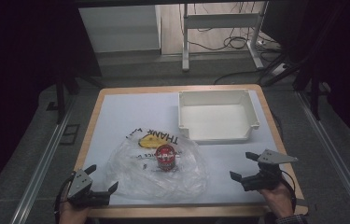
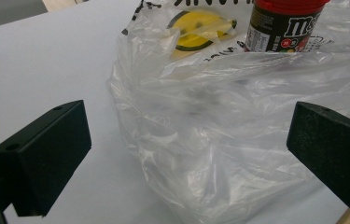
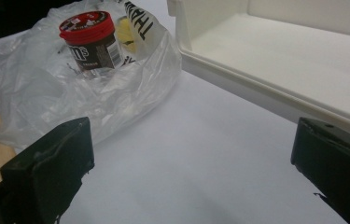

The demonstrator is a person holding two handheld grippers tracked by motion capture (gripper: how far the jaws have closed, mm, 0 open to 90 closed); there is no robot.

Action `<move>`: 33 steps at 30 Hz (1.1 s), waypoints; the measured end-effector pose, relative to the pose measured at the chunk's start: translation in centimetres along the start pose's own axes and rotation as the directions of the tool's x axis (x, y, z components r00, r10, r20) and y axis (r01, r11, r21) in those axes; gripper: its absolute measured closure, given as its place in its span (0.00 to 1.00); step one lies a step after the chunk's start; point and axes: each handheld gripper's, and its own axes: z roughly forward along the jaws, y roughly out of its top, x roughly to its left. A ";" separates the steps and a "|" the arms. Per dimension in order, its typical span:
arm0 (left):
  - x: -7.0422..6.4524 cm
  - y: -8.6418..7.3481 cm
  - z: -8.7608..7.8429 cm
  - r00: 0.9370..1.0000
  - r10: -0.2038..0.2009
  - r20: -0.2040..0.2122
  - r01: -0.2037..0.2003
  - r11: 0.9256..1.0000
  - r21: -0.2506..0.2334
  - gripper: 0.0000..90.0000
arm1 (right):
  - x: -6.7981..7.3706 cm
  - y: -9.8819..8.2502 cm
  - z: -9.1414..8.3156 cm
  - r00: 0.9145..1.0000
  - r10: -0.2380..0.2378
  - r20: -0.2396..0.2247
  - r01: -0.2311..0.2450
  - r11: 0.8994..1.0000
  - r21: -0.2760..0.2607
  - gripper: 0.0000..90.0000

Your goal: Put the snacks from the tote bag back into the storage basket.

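— From above? — The jar (image 1: 165, 157) stands upright on the plastic bag (image 1: 156, 170), mid-counter (image 1: 116, 107), nearer the left tool (image 1: 102, 185).
— Left gripper view? — Jaws apart, bag just ahead.
— Right gripper view? — Right tool (image 1: 246, 165) spread wide; jar far left, tray (image 3: 275, 60) right.

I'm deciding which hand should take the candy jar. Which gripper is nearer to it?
Left. The left gripper sits at the plastic bag's near-left edge, close to the candy jar. The right gripper is farther off to its right, near the white tray.
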 end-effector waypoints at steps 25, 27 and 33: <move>0.0 0.0 0.0 1.000 0.000 -0.005 0.000 1.000 -0.002 0.00 | 1.5 1.0 1.7 0.992 -0.129 -0.006 0.129 0.992 -0.004 0.00; 0.0 0.0 0.0 1.000 0.000 -0.005 0.000 1.000 -0.002 0.00 | 1.6 1.1 1.8 0.991 -0.132 -0.006 0.132 0.991 0.000 0.00; 0.0 0.0 0.0 1.000 0.004 -0.005 -0.004 1.000 0.001 0.00 | 1.9 1.3 2.2 0.993 -0.120 -0.022 0.120 0.993 0.004 0.00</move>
